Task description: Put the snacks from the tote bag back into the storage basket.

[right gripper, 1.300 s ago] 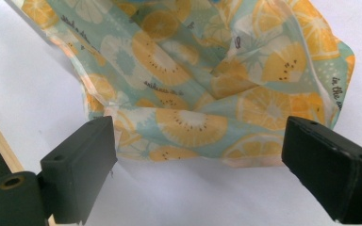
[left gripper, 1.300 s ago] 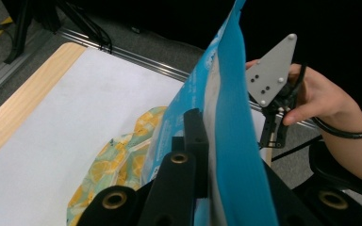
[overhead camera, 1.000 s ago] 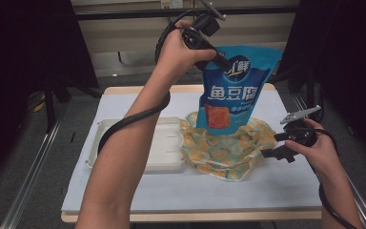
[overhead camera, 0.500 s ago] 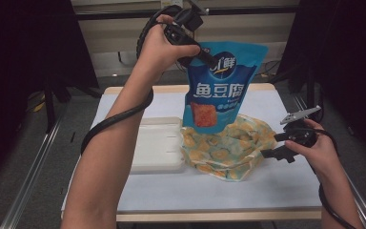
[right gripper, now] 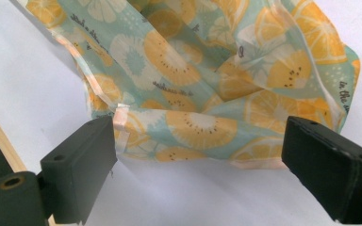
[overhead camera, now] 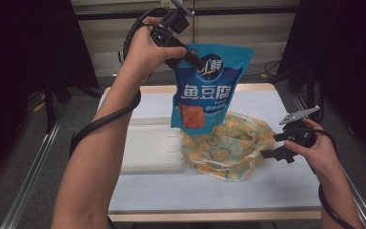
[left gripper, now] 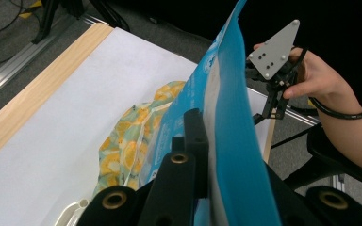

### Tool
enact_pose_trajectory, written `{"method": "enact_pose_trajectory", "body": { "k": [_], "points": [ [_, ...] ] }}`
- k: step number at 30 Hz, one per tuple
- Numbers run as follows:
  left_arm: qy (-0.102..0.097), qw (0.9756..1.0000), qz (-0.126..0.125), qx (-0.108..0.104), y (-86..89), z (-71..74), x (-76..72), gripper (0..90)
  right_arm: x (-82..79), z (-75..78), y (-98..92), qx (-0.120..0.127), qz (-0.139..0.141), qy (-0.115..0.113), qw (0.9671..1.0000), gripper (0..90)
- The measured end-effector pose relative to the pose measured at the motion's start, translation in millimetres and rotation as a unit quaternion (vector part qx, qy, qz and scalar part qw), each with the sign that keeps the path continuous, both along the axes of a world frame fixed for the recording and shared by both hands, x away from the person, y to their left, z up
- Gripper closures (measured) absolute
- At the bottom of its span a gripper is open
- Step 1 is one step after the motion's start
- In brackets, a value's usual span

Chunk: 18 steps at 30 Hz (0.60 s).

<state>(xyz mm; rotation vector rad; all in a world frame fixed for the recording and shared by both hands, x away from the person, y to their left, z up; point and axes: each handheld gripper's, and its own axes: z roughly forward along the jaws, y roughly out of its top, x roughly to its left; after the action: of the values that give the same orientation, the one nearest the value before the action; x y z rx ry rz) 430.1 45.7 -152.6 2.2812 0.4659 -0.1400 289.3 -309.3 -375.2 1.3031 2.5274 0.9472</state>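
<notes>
My left gripper (overhead camera: 190, 58) is raised high over the table's far side, shut on the top edge of a blue snack pouch (overhead camera: 209, 90) that hangs from it. The pouch's bottom dangles just above a crumpled orange-slice patterned bag (overhead camera: 226, 145) lying on the table. In the left gripper view the pouch (left gripper: 226, 122) runs edge-on between the jaws. My right gripper (overhead camera: 270, 144) rests low at the patterned bag's right side, open. In the right gripper view its jaws (right gripper: 200, 160) stand wide apart, with the bag's rim (right gripper: 207, 80) just ahead and the left jaw touching a corner.
A white tray (overhead camera: 147, 148) lies left of the patterned bag. The table (overhead camera: 267, 191) has a white top with a wooden rim, and bare surface lies along its front. Dark stands and cables surround the table.
My left gripper has carried the blue pouch up and to the left, lifting its bottom away from the patterned bag. The right gripper has stayed in place.
</notes>
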Motion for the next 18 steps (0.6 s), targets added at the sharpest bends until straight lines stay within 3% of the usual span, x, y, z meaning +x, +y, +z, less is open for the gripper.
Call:
{"method": "enact_pose_trajectory", "body": {
  "k": [18],
  "points": [
    [0.001, 0.9999, 0.011, 0.0, 29.0, 6.8, -1.8, 90.0, -0.1, -0.1, -0.1, -0.001, 0.001, 0.0, 1.0, 9.8]
  ]
}}
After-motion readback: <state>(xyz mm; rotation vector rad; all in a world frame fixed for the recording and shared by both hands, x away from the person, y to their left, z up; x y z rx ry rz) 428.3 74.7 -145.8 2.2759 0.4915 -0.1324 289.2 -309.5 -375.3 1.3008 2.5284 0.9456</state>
